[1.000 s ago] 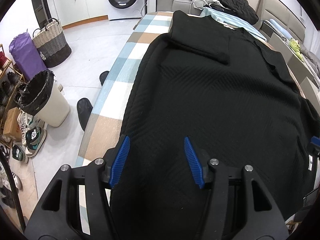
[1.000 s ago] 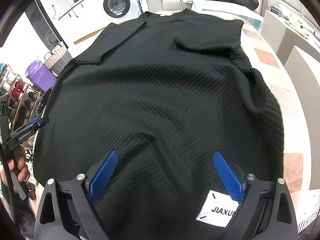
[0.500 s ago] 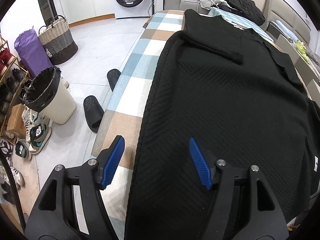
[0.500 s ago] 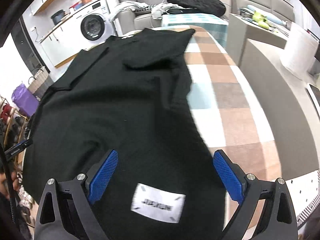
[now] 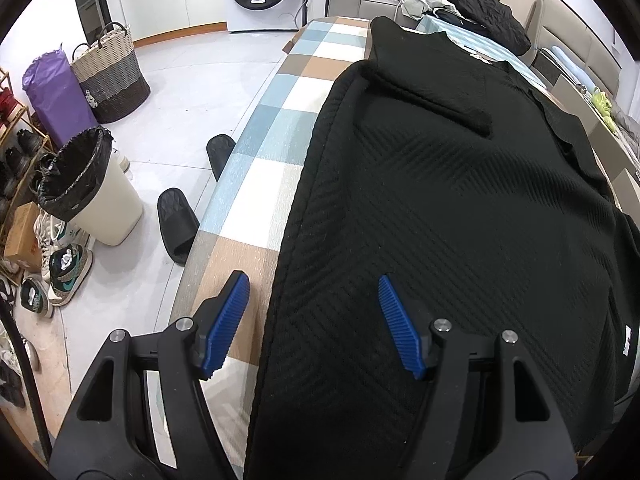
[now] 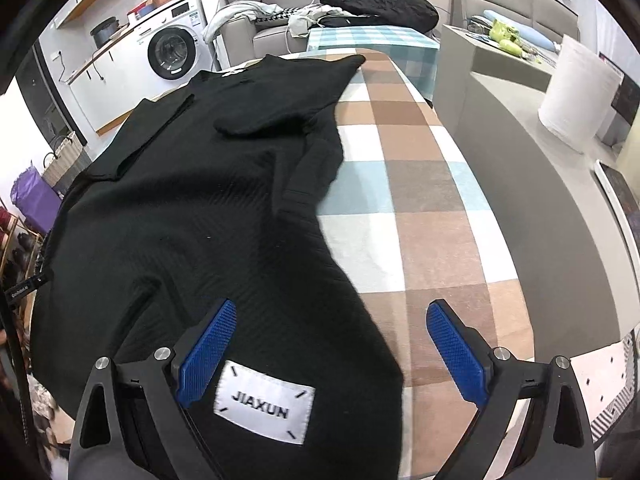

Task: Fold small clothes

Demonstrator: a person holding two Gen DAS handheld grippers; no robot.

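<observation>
White rectangular sewn-on cloth patch (image 6: 264,409) with black corner stitches, near hem of black ribbed knit garment (image 6: 192,216): reads "JIAXUN" in black capitals. Narrow black strap tag (image 6: 25,287) at left edge of right wrist view: small white lettering, too small to read for certain. White front-loading washing machine (image 6: 174,46): small panel sticker, illegible. Small white tag (image 5: 626,341) on garment edge in left wrist view: unreadable.

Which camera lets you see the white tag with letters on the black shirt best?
The right wrist view. There the white tag sits close and flat on the black shirt, and its letters read JIAXUN. The left wrist view shows only a thin white sliver of it at the far right edge, too small to read.
</observation>
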